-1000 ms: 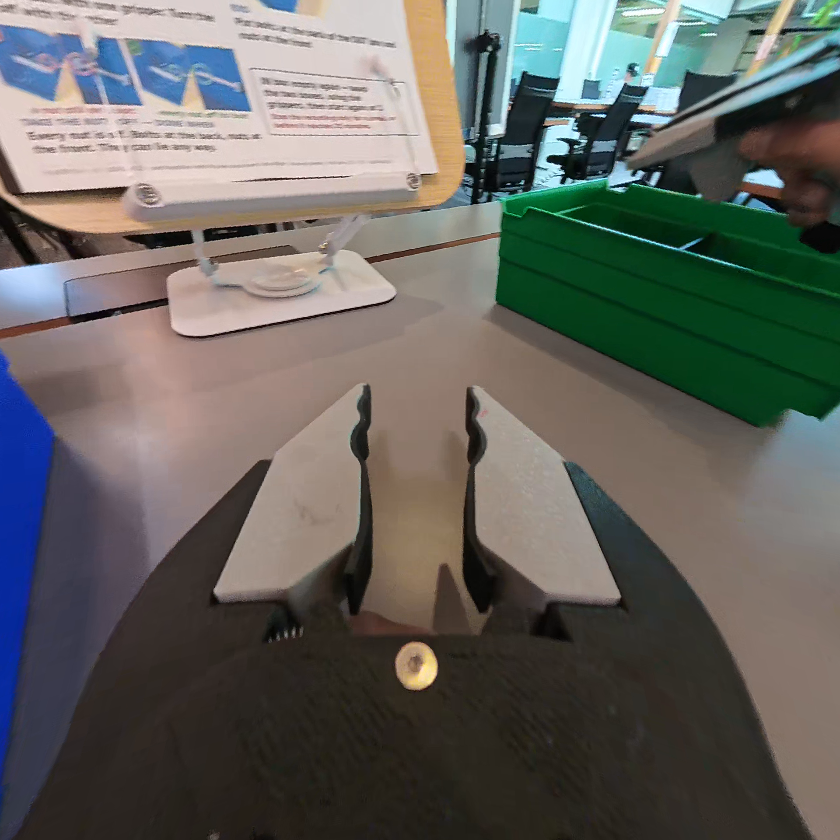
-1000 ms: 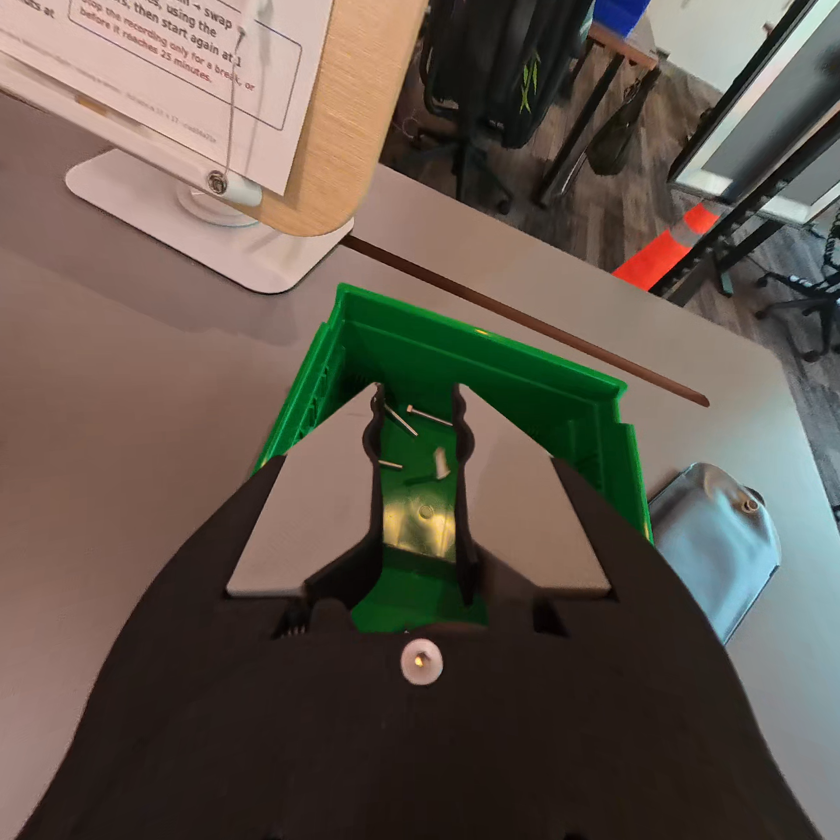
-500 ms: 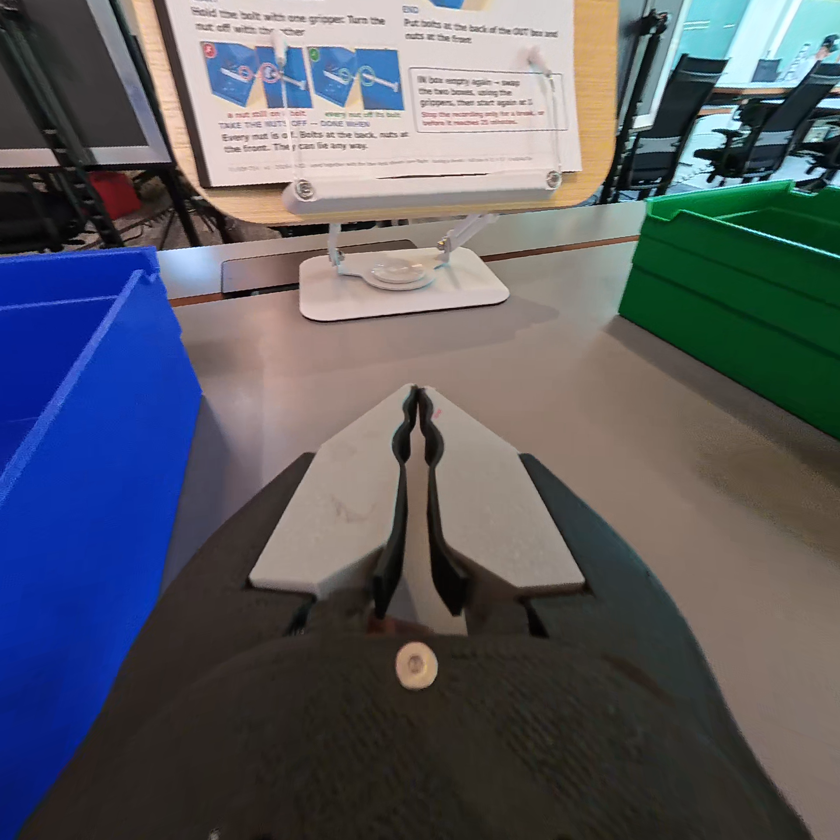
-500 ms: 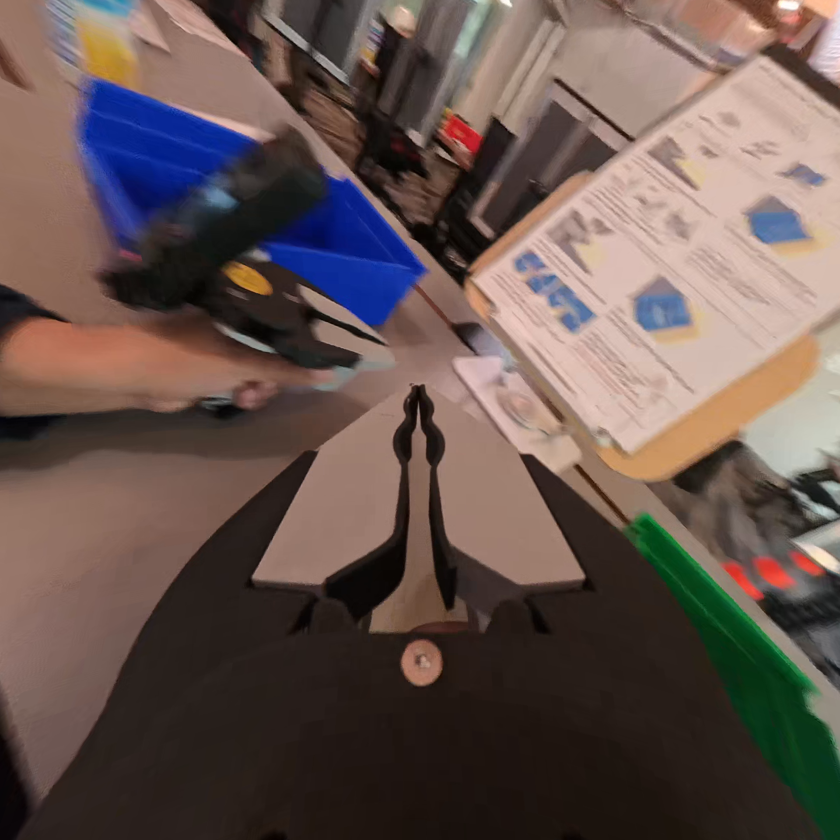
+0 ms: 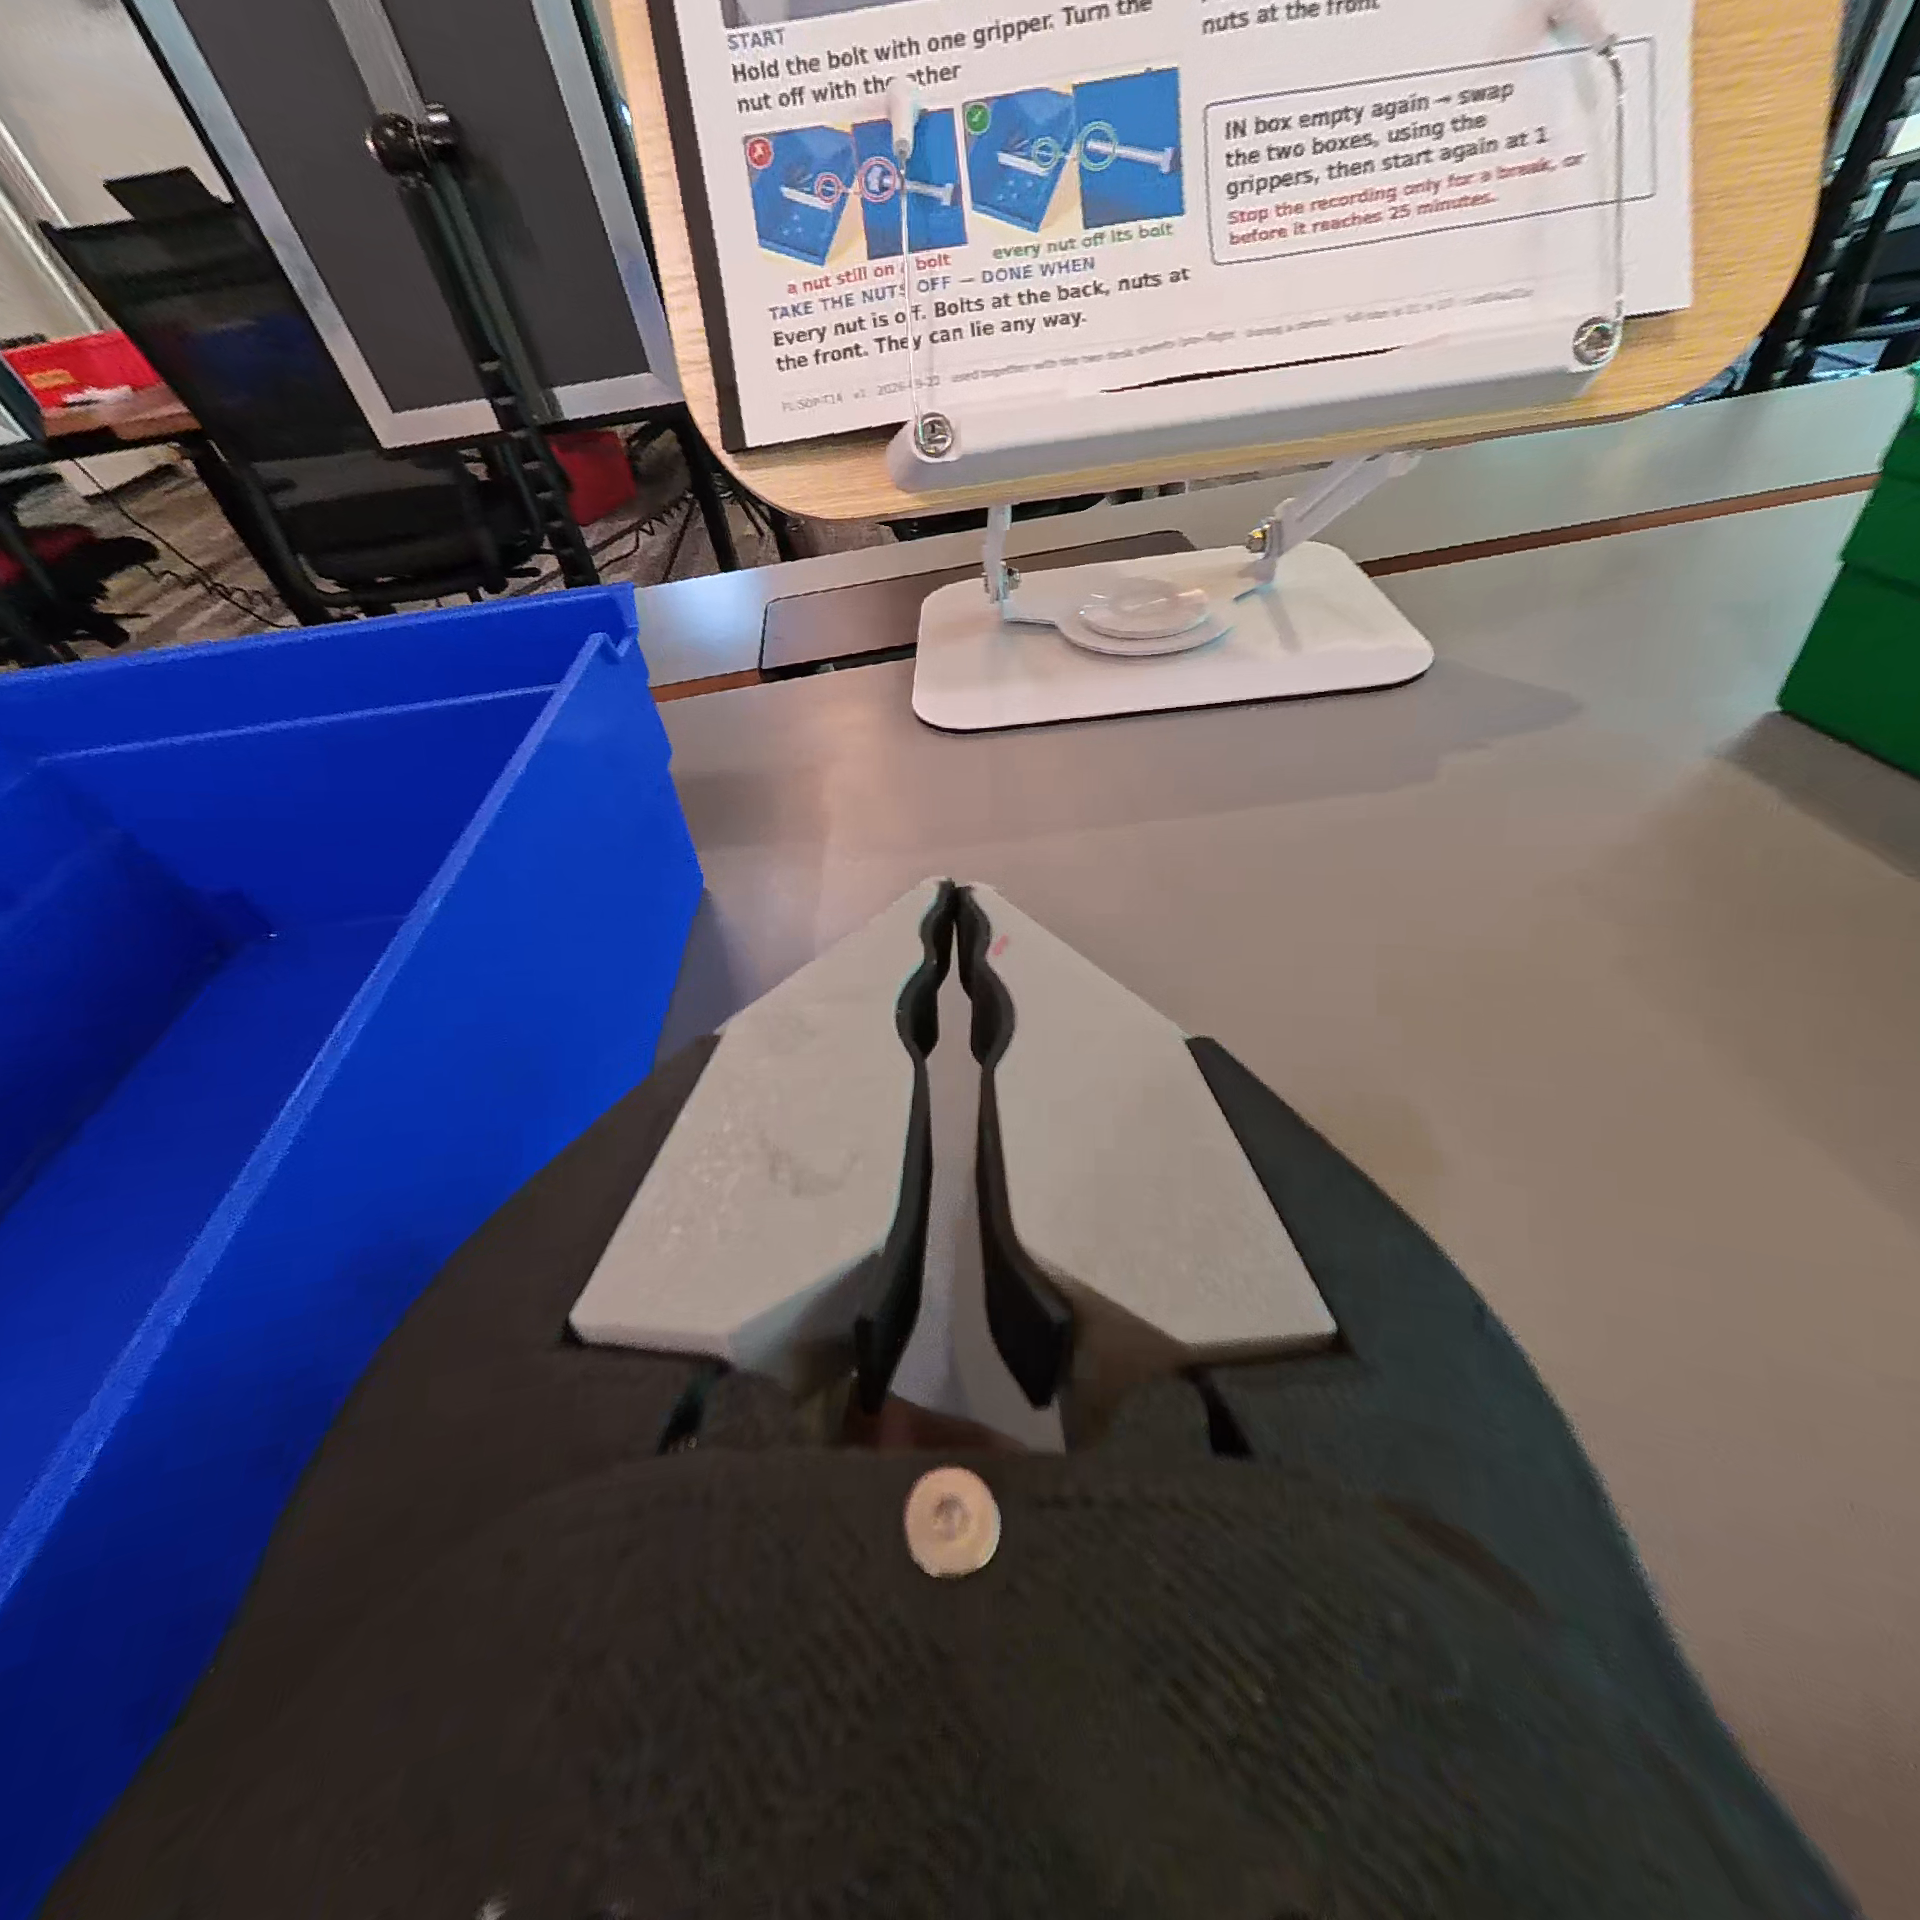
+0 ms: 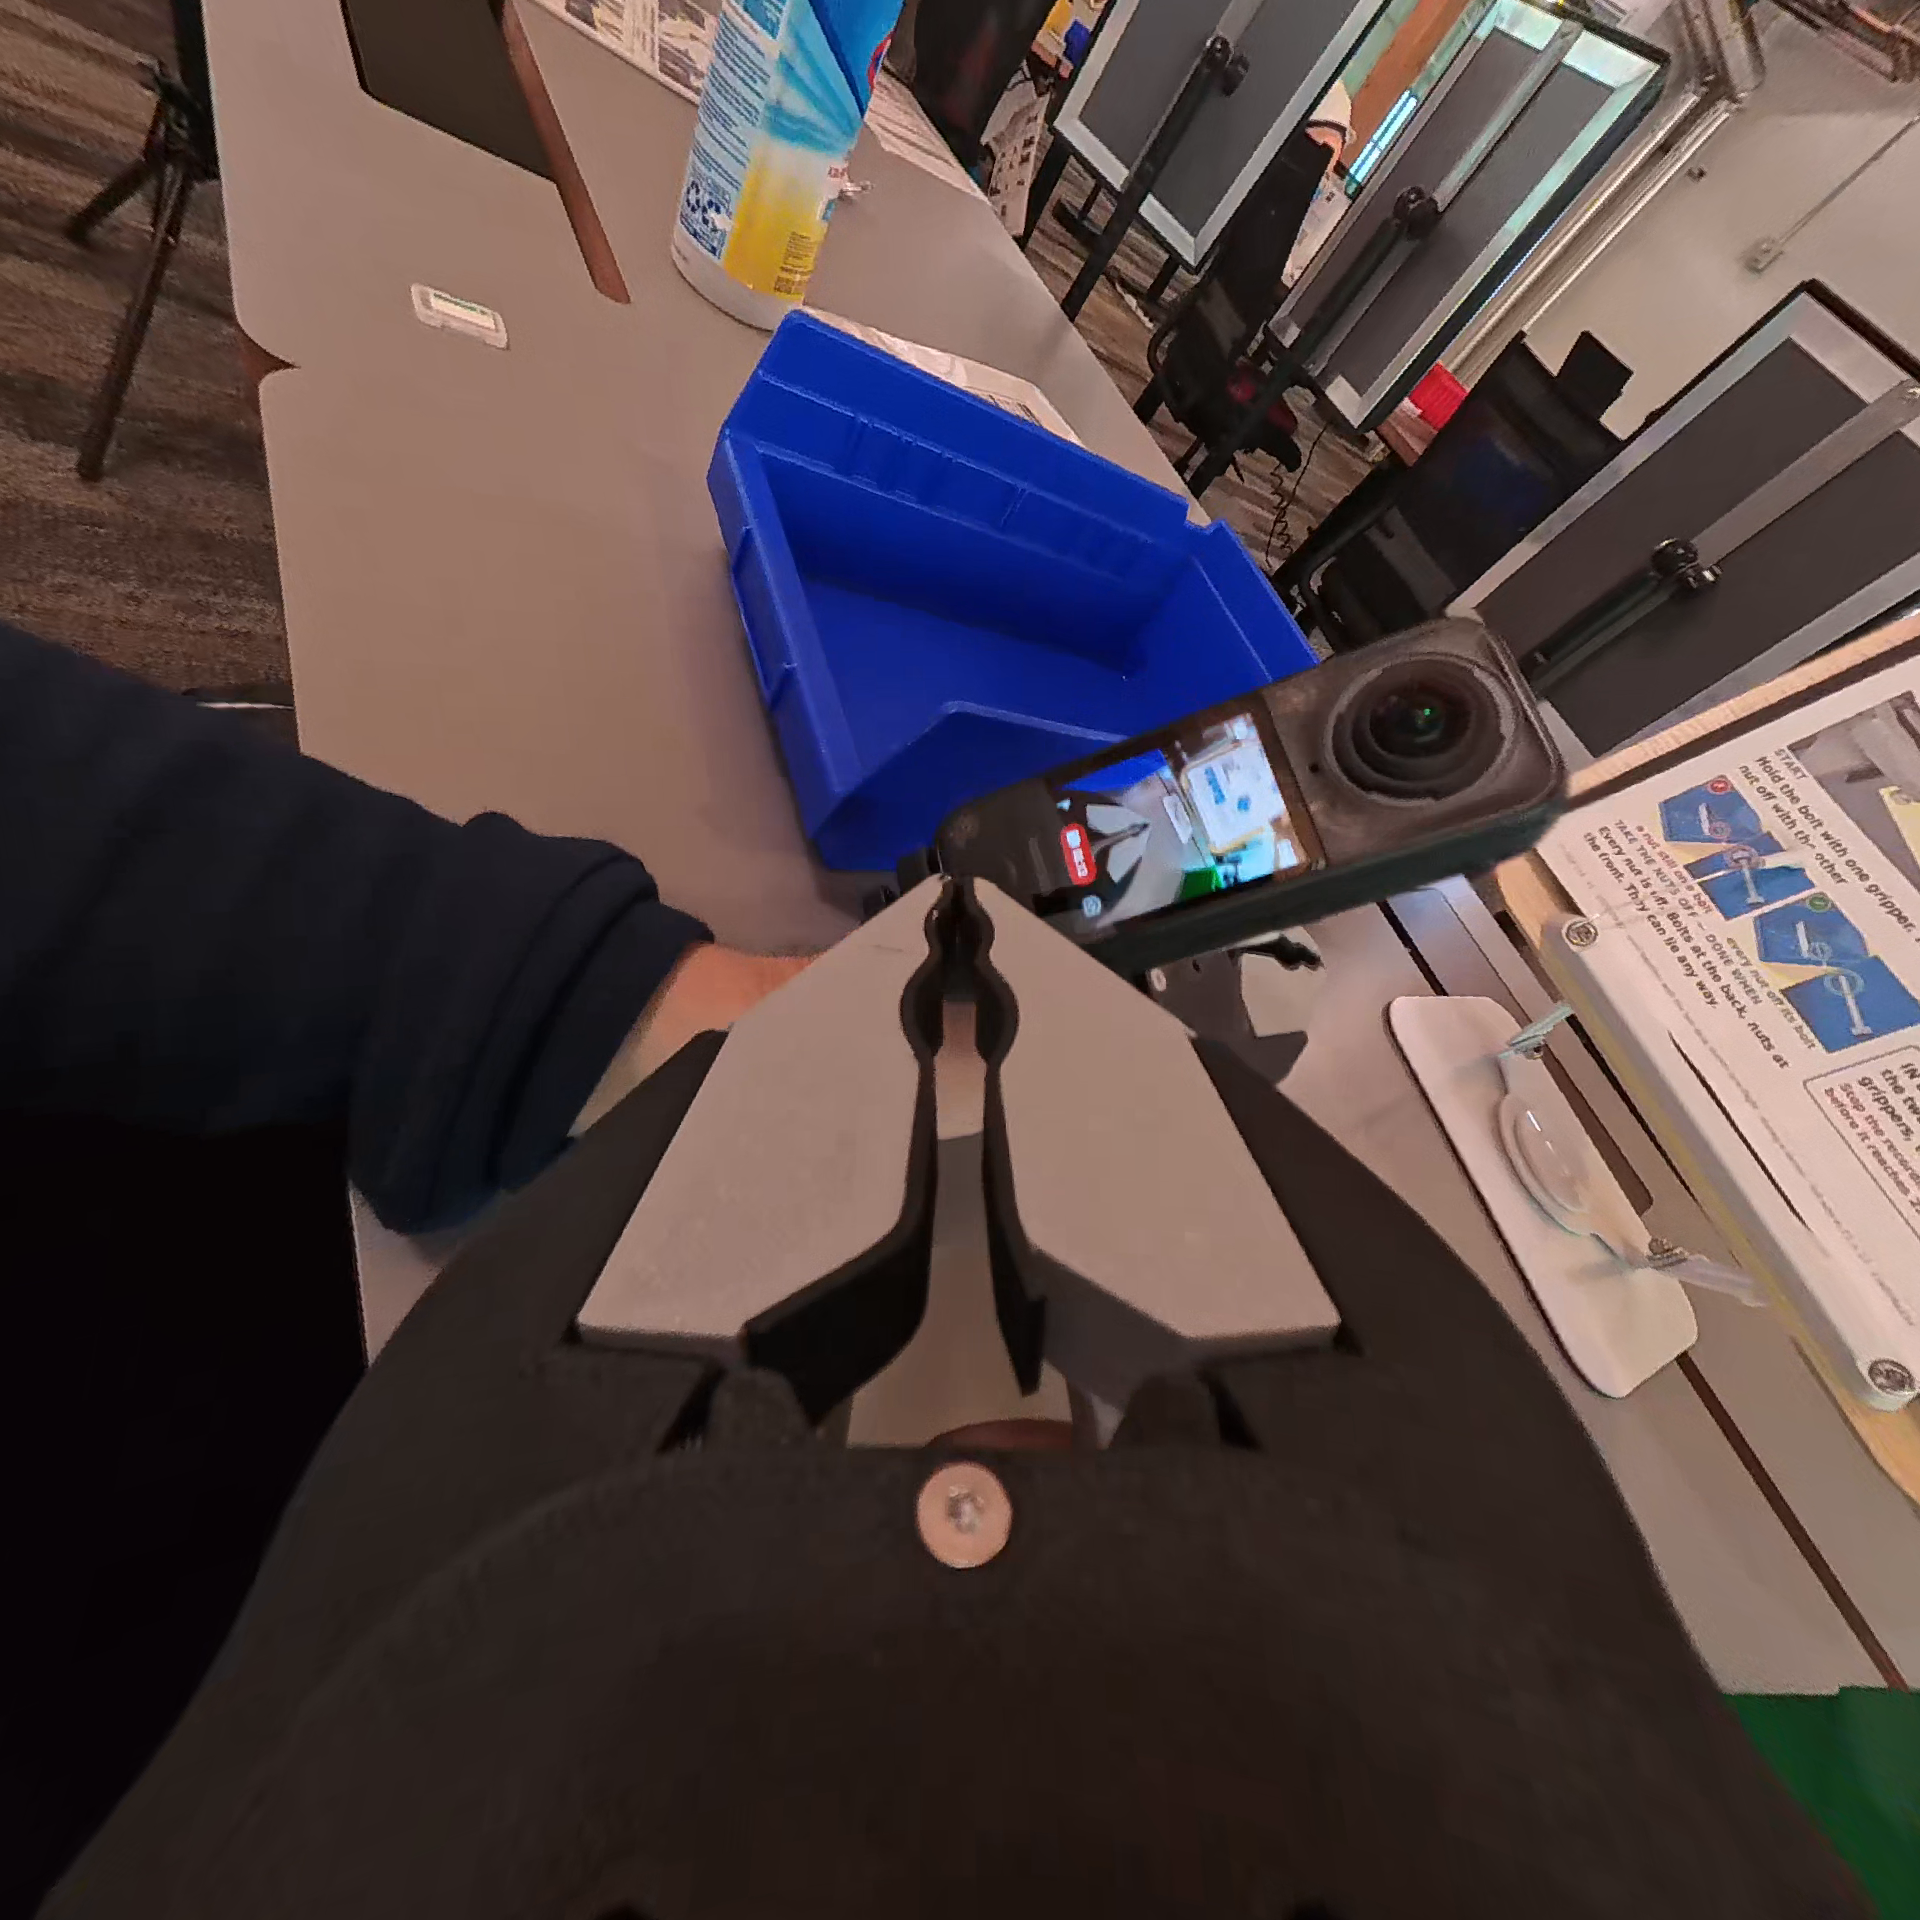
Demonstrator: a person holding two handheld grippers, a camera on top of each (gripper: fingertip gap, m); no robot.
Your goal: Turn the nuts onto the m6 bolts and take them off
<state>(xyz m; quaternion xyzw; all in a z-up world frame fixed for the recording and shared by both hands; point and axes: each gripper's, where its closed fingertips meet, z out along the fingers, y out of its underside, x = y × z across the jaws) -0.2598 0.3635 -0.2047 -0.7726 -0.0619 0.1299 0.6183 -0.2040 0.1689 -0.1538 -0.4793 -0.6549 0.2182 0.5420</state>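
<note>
My left gripper (image 5: 951, 894) is shut and empty, held over the grey table just right of the blue bin (image 5: 312, 935). My right gripper (image 6: 951, 888) is shut and empty too, and it points leftward at the left gripper's camera (image 6: 1278, 790) and at the hand with the dark sleeve (image 6: 343, 935) that holds it. The blue bin (image 6: 966, 613) lies beyond and looks empty inside. A corner of the green bin (image 5: 1870, 613) shows at the right edge. No bolts or nuts are in view.
A white stand (image 5: 1174, 644) carries a wooden board with an instruction sheet (image 5: 1195, 208) at the table's back edge; it also shows in the right wrist view (image 6: 1766, 987). A wipes canister (image 6: 769, 156) stands behind the blue bin. Chairs and monitor stands lie beyond the table. About 20 cm separates my left fingertips from my right.
Both grippers have gone from open to shut. The right gripper swung up from over the green bin with its bolts to face left toward the left gripper. The left gripper turned left toward the blue bin.
</note>
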